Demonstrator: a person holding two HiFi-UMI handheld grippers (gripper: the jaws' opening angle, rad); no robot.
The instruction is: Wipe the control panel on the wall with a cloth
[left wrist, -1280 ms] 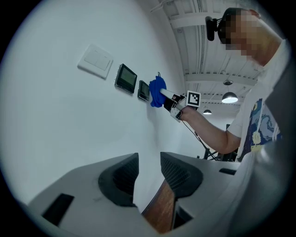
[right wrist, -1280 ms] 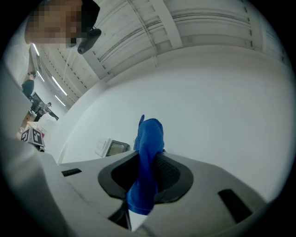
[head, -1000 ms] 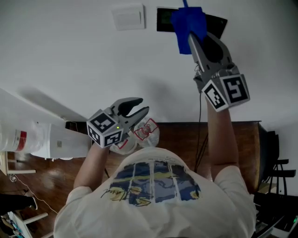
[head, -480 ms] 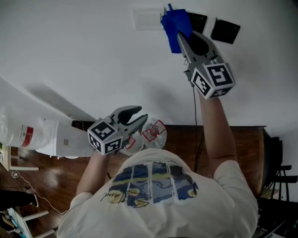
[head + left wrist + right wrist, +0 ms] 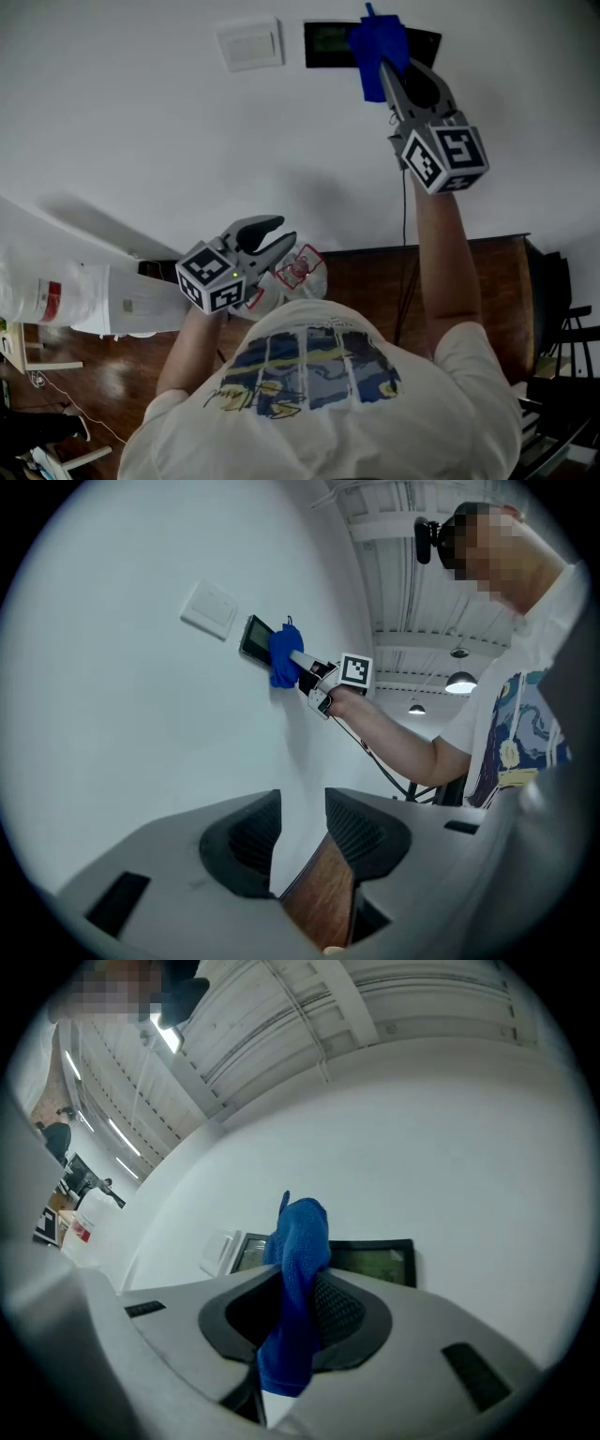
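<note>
Right gripper point(image 5: 296, 1322) clamps 1 blue cloth point(image 5: 302, 1237) over 1 dark control panel point(image 5: 326, 43).

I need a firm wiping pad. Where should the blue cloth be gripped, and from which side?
Pinch the gathered middle from the room side, straight at the wall, as the right gripper does. The blue cloth is folded into a narrow strip, so a bunched end reaches toward the control panel.
</note>
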